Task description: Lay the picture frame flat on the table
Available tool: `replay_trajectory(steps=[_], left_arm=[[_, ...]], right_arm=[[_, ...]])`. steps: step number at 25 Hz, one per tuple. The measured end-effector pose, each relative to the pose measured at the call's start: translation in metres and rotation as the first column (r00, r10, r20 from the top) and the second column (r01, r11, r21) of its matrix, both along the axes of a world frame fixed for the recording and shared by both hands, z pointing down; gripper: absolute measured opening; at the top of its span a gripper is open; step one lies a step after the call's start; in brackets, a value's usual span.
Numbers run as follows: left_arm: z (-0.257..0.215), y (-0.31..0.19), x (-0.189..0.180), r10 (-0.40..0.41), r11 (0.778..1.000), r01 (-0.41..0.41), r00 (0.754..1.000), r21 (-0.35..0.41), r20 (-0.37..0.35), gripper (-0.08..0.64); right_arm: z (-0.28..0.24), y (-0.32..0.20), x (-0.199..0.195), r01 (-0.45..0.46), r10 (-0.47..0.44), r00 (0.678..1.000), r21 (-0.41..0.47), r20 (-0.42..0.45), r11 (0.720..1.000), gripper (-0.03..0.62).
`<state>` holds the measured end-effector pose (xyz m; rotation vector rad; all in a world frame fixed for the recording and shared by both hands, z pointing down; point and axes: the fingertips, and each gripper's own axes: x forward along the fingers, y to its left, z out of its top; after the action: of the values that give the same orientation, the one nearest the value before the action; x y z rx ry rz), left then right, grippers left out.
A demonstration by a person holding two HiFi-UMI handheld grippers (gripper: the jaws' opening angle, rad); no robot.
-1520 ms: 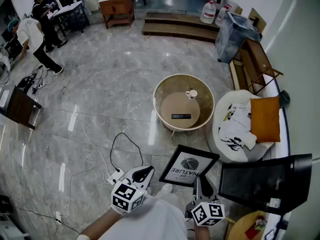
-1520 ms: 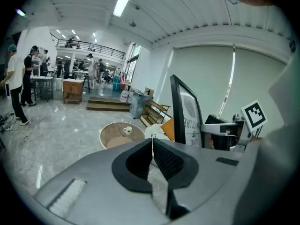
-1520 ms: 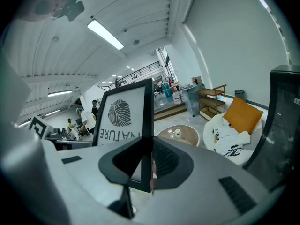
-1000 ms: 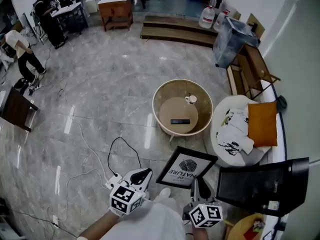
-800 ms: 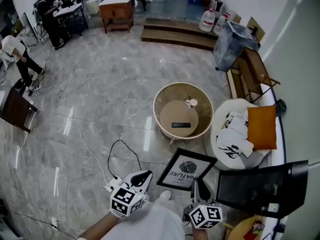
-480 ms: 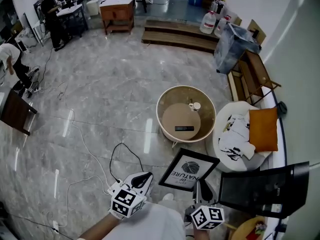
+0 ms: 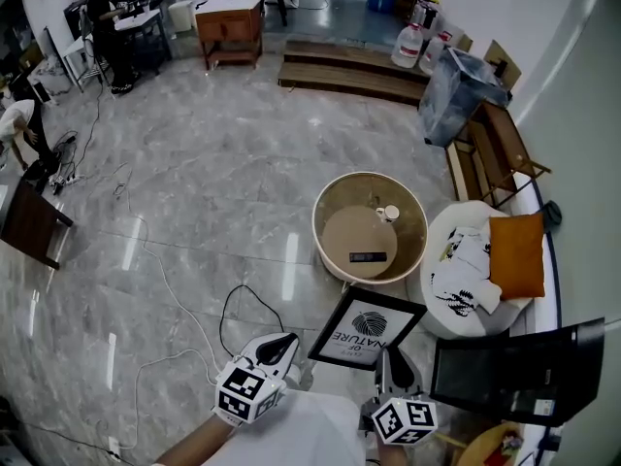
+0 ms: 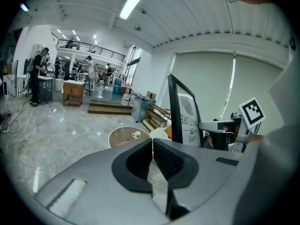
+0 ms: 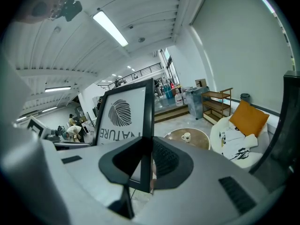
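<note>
The black picture frame (image 7: 367,326), with a leaf print and the word NATURE, is held up in the air, tilted, above the floor. My right gripper (image 7: 386,360) is shut on its lower edge. In the right gripper view the frame (image 9: 123,117) stands upright between the closed jaws of that gripper (image 9: 149,162). My left gripper (image 7: 285,341) hangs left of the frame, shut with nothing in it. Its own view shows the left gripper (image 8: 152,154) with pads together and the frame (image 8: 184,117) edge-on to the right. The round table (image 7: 411,255) lies ahead, apart from the frame.
On the table are a white mug (image 7: 390,213) and a dark flat device (image 7: 366,256). A white armchair (image 7: 464,282) with an orange cushion (image 7: 517,256) is at the right. A black panel (image 7: 514,369) stands beside my right gripper. Cables (image 7: 233,311) trail across the floor.
The view has drifted, so the table now sits farther right and lower. The frame stays in my right gripper at the same tilt. A person at the far left has moved away.
</note>
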<state>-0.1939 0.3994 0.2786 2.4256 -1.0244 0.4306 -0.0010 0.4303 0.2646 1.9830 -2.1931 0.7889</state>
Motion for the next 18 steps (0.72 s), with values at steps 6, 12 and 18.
replay_trajectory(steps=[6, 12, 18], left_arm=[[0.006, -0.030, 0.003, 0.007, 1.000, -0.007, 1.000, 0.001, 0.011, 0.009], [0.011, -0.072, 0.012, -0.025, 1.000, 0.025, 1.000, 0.003, 0.017, 0.009], [0.019, -0.126, 0.050, -0.023, 1.000, 0.023, 0.999, 0.000, 0.025, 0.009]], right_arm=[[0.007, -0.032, 0.000, -0.002, 0.002, 1.000, -0.009, 0.002, 1.000, 0.060], [0.014, -0.074, 0.015, 0.003, -0.003, 1.000, -0.019, 0.006, 1.000, 0.060], [0.026, -0.131, 0.053, 0.010, -0.010, 1.000, -0.029, 0.011, 1.000, 0.061]])
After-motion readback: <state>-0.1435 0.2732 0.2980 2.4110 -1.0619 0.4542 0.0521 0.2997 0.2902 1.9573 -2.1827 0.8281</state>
